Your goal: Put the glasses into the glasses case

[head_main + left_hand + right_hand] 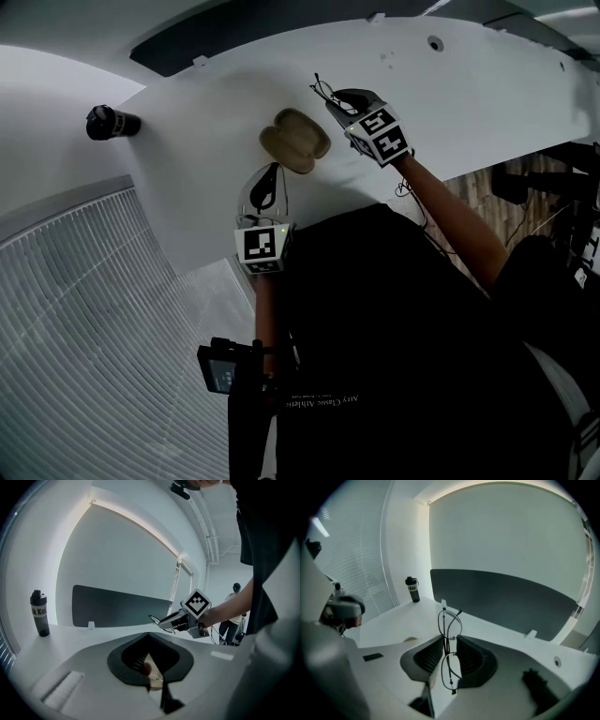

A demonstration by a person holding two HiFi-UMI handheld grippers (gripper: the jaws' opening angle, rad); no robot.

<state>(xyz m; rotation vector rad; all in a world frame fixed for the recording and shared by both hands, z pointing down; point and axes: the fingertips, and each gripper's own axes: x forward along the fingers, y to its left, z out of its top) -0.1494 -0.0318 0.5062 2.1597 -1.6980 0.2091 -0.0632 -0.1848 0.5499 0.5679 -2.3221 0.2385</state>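
Note:
The tan glasses case (294, 139) lies open on the white table (216, 141). My left gripper (272, 175) reaches its near edge. In the left gripper view a tan piece of the case (153, 673) fills the narrow gap between the jaws of the left gripper (151, 660), which looks shut on it. My right gripper (336, 97) hangs in the air just right of the case, shut on the thin-rimmed glasses (323, 91). In the right gripper view the glasses (451, 623) stand on end in the right gripper (449, 641), one lens above the other. The left gripper view shows them (157, 619) ahead.
A black bottle (111, 122) stands at the table's far left. A dark panel (501, 597) runs behind the far edge. A slatted surface (75, 281) lies left of the table. A person (233, 611) stands far off at the right.

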